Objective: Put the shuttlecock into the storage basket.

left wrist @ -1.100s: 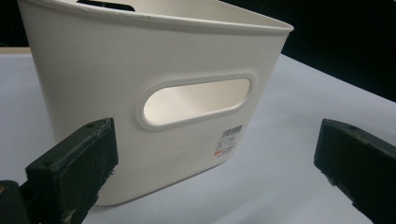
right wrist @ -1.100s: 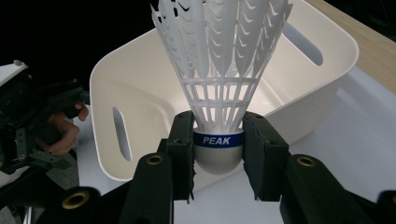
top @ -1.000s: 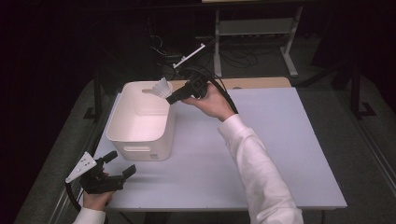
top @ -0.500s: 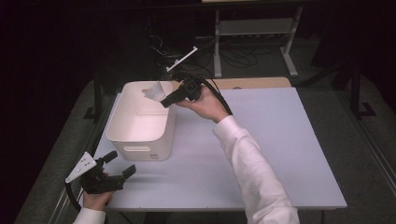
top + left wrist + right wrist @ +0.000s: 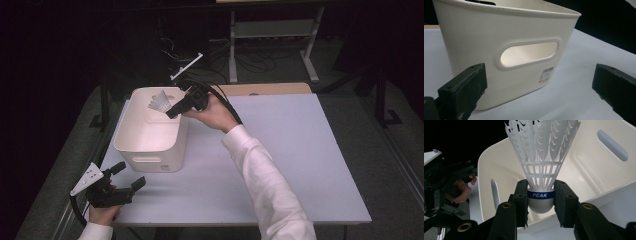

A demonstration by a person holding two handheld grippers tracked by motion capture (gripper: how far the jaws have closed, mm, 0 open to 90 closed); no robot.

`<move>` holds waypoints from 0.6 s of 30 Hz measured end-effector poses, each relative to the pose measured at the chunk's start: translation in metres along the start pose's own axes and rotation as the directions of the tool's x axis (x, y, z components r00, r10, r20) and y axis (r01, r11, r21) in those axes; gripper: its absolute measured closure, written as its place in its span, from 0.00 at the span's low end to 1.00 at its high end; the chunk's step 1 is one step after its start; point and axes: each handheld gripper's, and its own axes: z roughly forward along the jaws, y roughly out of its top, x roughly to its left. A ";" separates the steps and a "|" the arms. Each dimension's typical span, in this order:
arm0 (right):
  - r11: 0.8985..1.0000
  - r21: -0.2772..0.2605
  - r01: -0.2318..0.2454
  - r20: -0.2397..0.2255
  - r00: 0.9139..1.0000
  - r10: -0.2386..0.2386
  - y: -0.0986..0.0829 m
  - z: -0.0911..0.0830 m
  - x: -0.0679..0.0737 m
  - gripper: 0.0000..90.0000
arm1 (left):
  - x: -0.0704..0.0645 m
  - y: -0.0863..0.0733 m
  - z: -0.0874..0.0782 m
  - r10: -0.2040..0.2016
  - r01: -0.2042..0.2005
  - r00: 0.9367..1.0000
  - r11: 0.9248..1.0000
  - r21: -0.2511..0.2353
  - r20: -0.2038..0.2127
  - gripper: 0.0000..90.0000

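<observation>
Left gripper: rests at the table's near left corner, jaws spread wide and empty, aimed at the bin's near wall with its handle slot.
Bin: white, upright on the table's left part, just beyond the left gripper.
Shuttlecock: white plastic, blue "PEAK" band, clamped at the cork, skirt away from the gripper; held over the bin's far end.
Right gripper: jaws closed on the shuttlecock, above the bin's far right rim.
</observation>
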 end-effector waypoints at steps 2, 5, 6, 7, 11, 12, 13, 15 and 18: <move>1.000 0.001 0.004 -0.001 1.000 -0.004 0.001 0.002 0.000 0.71 | 0.000 0.000 0.000 0.004 -0.004 1.000 1.000 0.006 -0.001 0.00; 1.000 0.005 0.002 -0.007 1.000 -0.002 0.002 0.004 0.001 0.71 | 0.000 0.000 0.000 0.000 0.000 1.000 1.000 0.001 0.000 0.00; 1.000 0.006 0.006 -0.007 1.000 -0.006 0.002 0.006 0.001 0.71 | 0.000 0.000 0.000 0.000 0.000 1.000 1.000 0.001 0.000 0.00; 1.000 0.007 0.005 -0.011 1.000 -0.005 0.002 0.006 0.002 0.71 | 0.000 0.000 0.000 -0.001 0.001 1.000 1.000 0.001 0.000 0.00; 1.000 0.009 0.002 -0.018 1.000 -0.002 0.002 0.011 0.003 0.71 | 0.000 0.000 0.000 -0.001 0.001 1.000 1.000 0.001 0.001 0.00; 1.000 0.010 0.004 -0.019 1.000 -0.004 0.002 0.013 0.002 0.71 | 0.000 0.000 0.000 0.001 -0.001 1.000 1.000 0.001 0.001 0.00; 1.000 0.011 0.006 -0.021 1.000 -0.006 0.002 0.014 0.002 0.71 | 0.000 0.000 0.000 0.000 0.000 1.000 1.000 0.001 0.000 0.00; 1.000 0.024 -0.017 -0.025 1.000 0.017 0.002 0.016 0.004 0.71 | 0.000 0.000 0.000 0.000 0.000 1.000 1.000 0.000 0.000 0.00; 1.000 0.023 -0.006 -0.030 1.000 0.007 0.003 0.018 0.003 0.71 | 0.000 0.000 0.000 0.005 -0.005 1.000 1.000 0.001 0.001 0.00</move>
